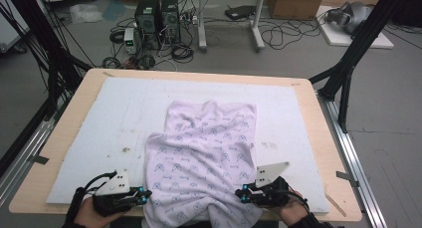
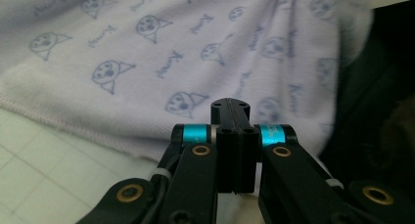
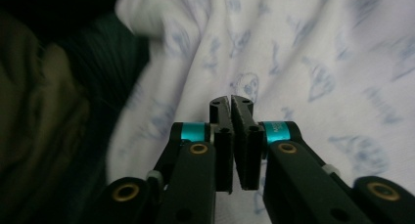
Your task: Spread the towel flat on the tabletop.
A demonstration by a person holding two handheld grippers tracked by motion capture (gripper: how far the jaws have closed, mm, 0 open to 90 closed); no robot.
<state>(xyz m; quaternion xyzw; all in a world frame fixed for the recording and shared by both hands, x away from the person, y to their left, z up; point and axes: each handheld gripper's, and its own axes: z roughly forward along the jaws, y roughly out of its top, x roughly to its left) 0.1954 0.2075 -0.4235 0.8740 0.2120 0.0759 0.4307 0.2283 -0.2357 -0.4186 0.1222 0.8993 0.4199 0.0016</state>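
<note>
Where cloth (image 1: 204, 153) lies, white mat (image 1: 99, 133) (stained)

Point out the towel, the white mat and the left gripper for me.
towel (image 1: 209, 153): high view, middle of the printed cloth.
white mat (image 1: 114, 118): high view, bare part left of the towel.
left gripper (image 2: 230, 106): left gripper view, tips of its closed jaws.

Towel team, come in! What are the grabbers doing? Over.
Left gripper shut, empty, at towel edge. Right gripper shut, empty, at opposite edge. Towel rumpled, overhanging table. Nothing in the way.
</note>
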